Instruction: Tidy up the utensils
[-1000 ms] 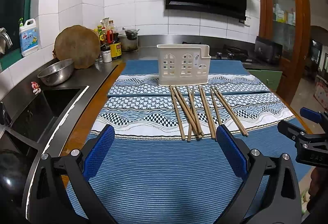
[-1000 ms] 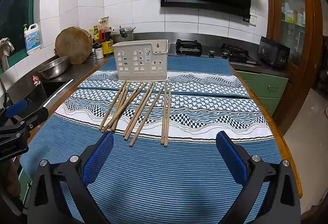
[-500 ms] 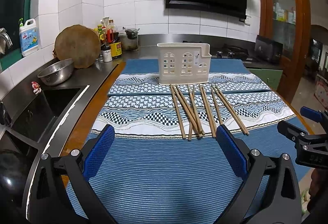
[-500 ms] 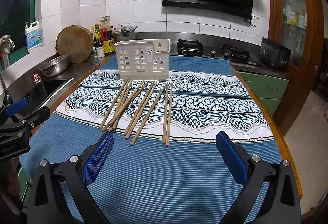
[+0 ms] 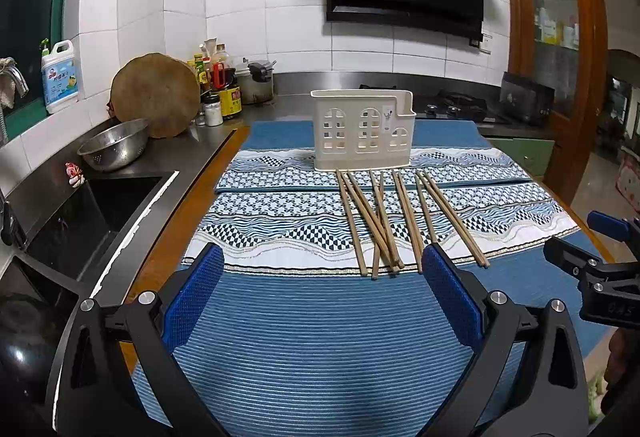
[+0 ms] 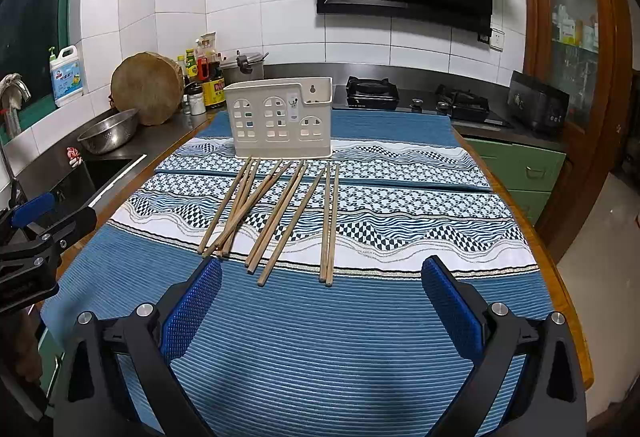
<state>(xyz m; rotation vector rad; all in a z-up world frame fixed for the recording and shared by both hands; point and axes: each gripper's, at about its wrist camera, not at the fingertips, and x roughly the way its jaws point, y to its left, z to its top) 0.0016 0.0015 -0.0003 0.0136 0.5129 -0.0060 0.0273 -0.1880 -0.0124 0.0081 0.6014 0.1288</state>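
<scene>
Left wrist view shows our left hand-held gripper (image 5: 322, 289) spread wide and holding nothing, hovering above the blue mat (image 5: 320, 337) at the near edge of the surface. Our right hand-held gripper (image 6: 322, 293) is likewise wide and holding nothing, at the same near edge.

The chopsticks (image 5: 396, 221) lie loose on the patterned band of the mat, fanned out lengthwise, their far tips just in front of the white holder (image 5: 362, 131). Some of the sticks on the sink side cross one another; the two on the outer right lie parallel and apart from the rest (image 6: 329, 221). The holder stands upright toward the far edge; its contents cannot be seen.

We judge that no stick has been collected yet, so the step in hand is the first pick.

Recommended procedure:
1. Begin with an outer, uncrossed stick, so that neighbours are not disturbed.
2. Lower the gripper over the near end of the stick, fingers straddling it across its width.
3. Close firmly; thin round sticks may roll or pivot.
4. Lift clear before turning the stick upright over the holder.
</scene>
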